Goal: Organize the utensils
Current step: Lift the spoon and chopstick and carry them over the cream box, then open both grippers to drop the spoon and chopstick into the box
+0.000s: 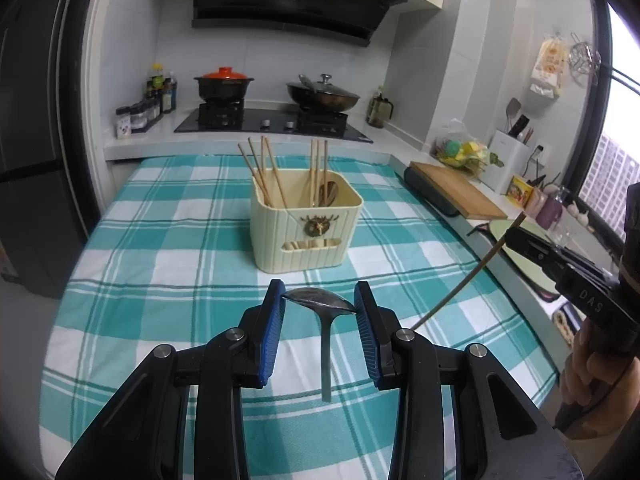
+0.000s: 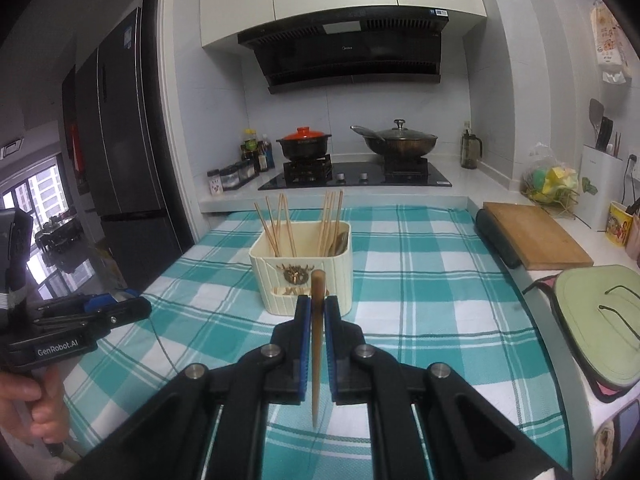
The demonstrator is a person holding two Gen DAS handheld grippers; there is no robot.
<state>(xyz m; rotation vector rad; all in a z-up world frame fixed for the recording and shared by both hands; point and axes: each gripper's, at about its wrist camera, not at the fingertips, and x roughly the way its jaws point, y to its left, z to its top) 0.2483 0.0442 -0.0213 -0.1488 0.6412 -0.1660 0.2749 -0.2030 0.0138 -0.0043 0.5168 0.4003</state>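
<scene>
while above the checked cloth [image 1: 160, 280], left fingers [image 1: 280, 312] clamping spoon [image 1: 320, 302], right fingers [image 2: 302, 320] pinching chopstick [image 2: 317, 320]

left gripper [image 1: 320, 300] clamping spoon [image 1: 325, 320], holder [image 1: 306, 224] beyond

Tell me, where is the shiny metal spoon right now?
The shiny metal spoon is in the left wrist view, its bowl pinched between the left gripper pads, handle hanging down over the teal checked tablecloth, in front of the cream ribbed utensil box.
</scene>
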